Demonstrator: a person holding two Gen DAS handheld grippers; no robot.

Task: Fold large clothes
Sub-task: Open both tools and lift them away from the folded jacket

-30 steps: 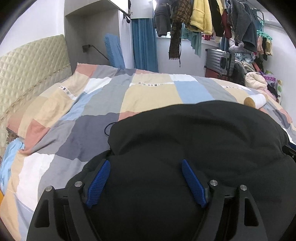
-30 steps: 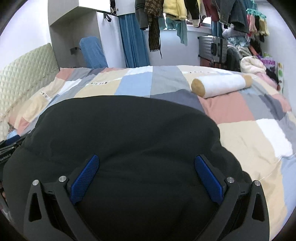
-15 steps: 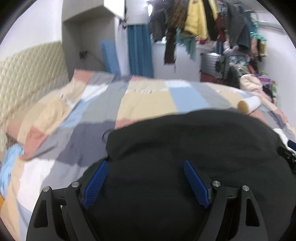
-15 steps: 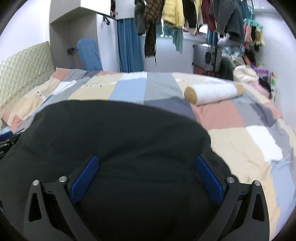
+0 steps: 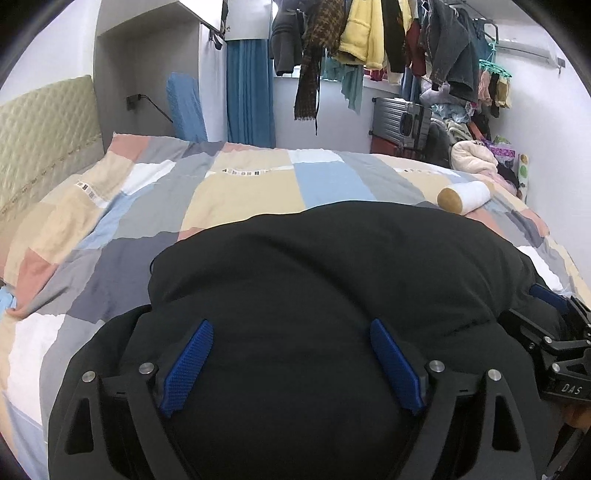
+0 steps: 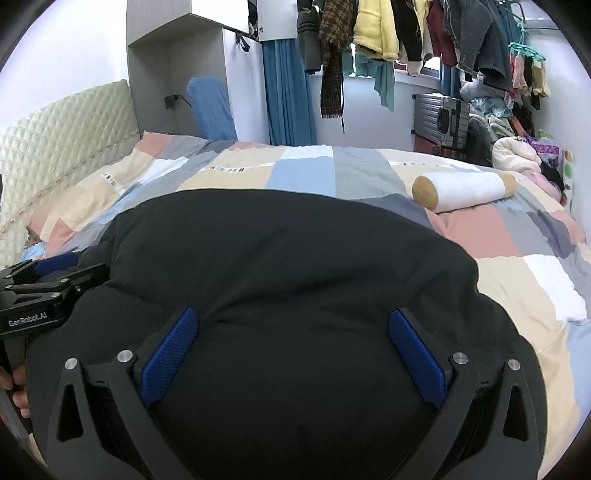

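A large black padded garment (image 5: 332, 280) lies in a thick folded bundle on the patchwork bed cover (image 5: 236, 192); it also fills the right wrist view (image 6: 295, 266). My left gripper (image 5: 291, 332) is open, its blue pads (image 5: 188, 362) set wide apart over the bundle's near left part. My right gripper (image 6: 293, 321) is open too, blue pads (image 6: 413, 347) wide apart over the near right part. Each gripper shows at the edge of the other's view: the right gripper (image 5: 546, 332) and the left gripper (image 6: 44, 288). I cannot tell whether the pads touch the fabric.
A white roll pillow with tan ends (image 6: 461, 190) lies on the bed's far right. A padded headboard (image 6: 62, 129) stands at the left. Hanging clothes (image 5: 369, 33), a grey suitcase (image 5: 402, 118) and a clothes pile (image 5: 476, 155) stand beyond the bed.
Both cameras have drawn back and up a little, so more of the room shows. The black bundle lies much as before and both grippers stay open.
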